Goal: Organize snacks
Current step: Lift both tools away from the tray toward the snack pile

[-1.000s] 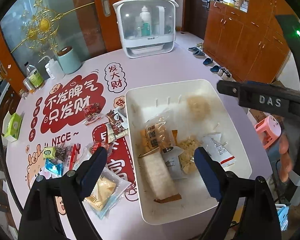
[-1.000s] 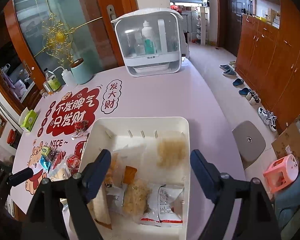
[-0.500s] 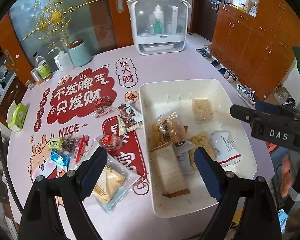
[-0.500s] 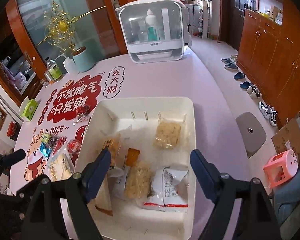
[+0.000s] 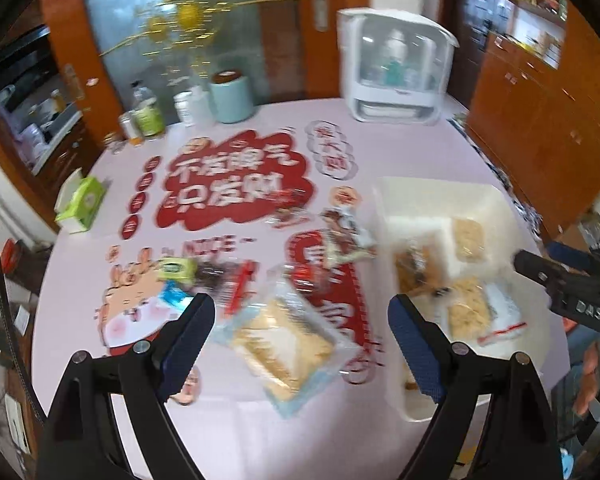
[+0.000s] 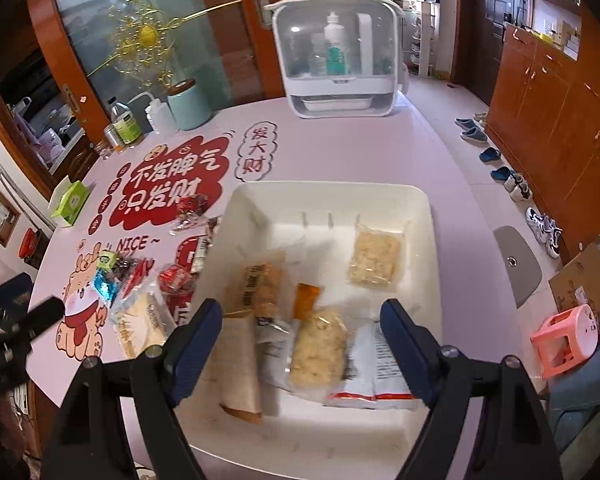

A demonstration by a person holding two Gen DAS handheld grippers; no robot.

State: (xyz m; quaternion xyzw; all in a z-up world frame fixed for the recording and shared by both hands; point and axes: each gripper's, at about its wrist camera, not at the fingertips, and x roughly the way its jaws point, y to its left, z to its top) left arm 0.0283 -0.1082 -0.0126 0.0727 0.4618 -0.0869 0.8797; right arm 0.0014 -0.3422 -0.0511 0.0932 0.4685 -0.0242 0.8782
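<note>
Step in hand, as judged from the layout: pick up the next loose snack from the table and move it into the white bin [image 6: 428, 248].

The left gripper [image 5: 300, 340] has its jaws wide apart with nothing between the pads. It points steeply down at the clear-wrapped pastry packet [image 5: 284, 344], which lies flat on the table [image 5: 400, 148] near the front edge, just beside the bin's left wall. The left view is blurred, so contact cannot be confirmed; the jaws appear to be above the packet, not on it.

To do the step well:
1. Centre the packet between the two pads before lowering.
2. Close across the packet's narrower side; the film is likely slippery and the filling soft, so clamp gently.
3. Lift clear of the bin wall before moving across.

The smaller wrapped sweets [image 6: 112, 276] lie further toward the table's left edge and are still to be collected.

The right gripper [image 6: 300, 344] hangs over the front half of the bin, angled steeply down, jaws apart and empty. The bin already holds several packets, including a rice cracker packet [image 6: 374, 258] near its far right corner.
</note>
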